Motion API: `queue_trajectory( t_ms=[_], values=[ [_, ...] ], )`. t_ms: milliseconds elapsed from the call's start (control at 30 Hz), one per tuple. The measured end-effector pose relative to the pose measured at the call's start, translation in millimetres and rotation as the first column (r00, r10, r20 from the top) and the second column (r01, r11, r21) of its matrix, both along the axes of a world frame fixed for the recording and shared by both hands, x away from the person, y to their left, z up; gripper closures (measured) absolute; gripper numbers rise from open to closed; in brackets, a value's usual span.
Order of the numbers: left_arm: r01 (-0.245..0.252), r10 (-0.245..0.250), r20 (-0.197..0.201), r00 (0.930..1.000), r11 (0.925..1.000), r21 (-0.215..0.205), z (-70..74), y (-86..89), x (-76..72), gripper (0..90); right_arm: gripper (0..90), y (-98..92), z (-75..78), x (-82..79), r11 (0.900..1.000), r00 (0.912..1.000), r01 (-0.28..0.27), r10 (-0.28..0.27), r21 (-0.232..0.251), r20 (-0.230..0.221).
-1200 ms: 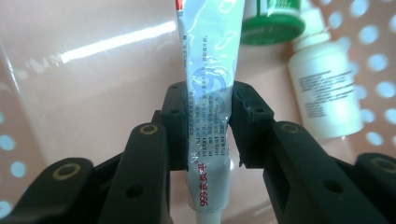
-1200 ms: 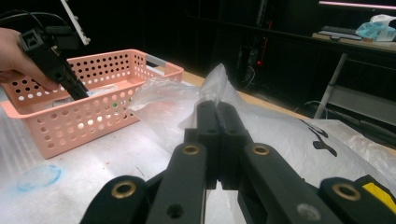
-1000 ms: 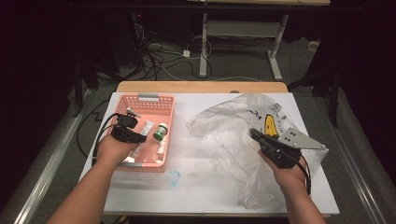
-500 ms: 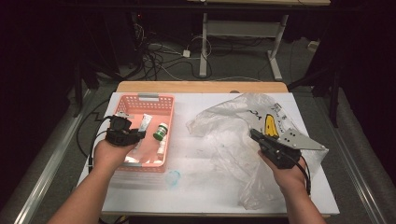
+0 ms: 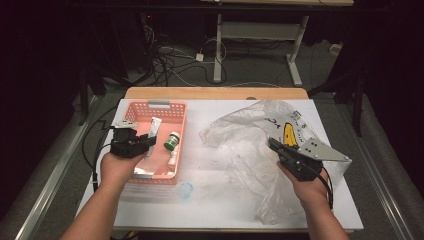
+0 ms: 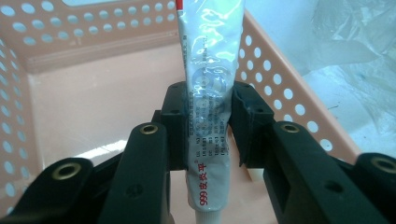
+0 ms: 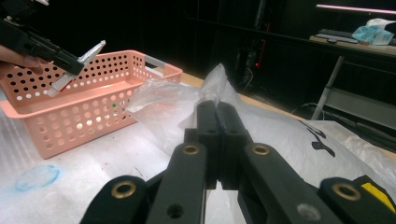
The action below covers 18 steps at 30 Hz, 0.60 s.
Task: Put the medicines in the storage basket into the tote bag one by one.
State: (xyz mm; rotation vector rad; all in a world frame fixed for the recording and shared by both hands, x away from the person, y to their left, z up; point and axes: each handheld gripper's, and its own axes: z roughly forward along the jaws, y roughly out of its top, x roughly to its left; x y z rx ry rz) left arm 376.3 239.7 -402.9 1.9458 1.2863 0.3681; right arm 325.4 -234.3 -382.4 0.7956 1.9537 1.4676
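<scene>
The left claw is clamped mid-body on a soft, light ointment tube above the pink basket near the desk's left edge. It dents easily; grip gently. The right claw is closed, pinching the clear plastic bag.

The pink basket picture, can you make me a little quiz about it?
1. True or false: the left hand-held gripper holds a tube.
2. What colour is the cap of the small bottle in the basket? A) green B) blue C) yellow
3. Fill in: the right hand-held gripper is over a clear plastic ____.

Key: 1 true. 2 A. 3 bag.
</scene>
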Motion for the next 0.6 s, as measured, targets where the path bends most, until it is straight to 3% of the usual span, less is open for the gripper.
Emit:
queue_trajectory(
  t_ms=[200, 300, 467, 600],
  values=[
    [0.013, -0.01, 0.059, 0.9982, 0.9988, -0.048, -1.6, -1.3, -10.3, 67.8, 90.0, -0.7, 0.6, -0.5, 1.0, 1.0, 0.003, -0.003, 0.004, 0.002],
    [0.017, -0.015, 0.087, 0.9961, 0.9995, -0.025, -4.3, -5.5, -16.1, 67.7, 90.0, -0.2, 0.6, -0.9, 1.0, 1.0, 0.002, -0.002, 0.001, 0.005],
    [0.014, -0.005, 0.134, 0.9909, 0.9977, -0.066, -5.3, -8.7, -27.2, 67.8, 90.0, -0.2, 0.8, -1.2, 1.0, 1.0, 0.0, 0.0, -0.002, 0.008],
    [0.013, -0.004, 0.149, 0.9888, 0.9982, -0.058, -8.1, -12.9, -31.5, 67.8, 90.0, 0.2, 0.7, -1.9, 1.0, 1.0, 0.002, -0.002, -0.002, 0.004]
  ],
)
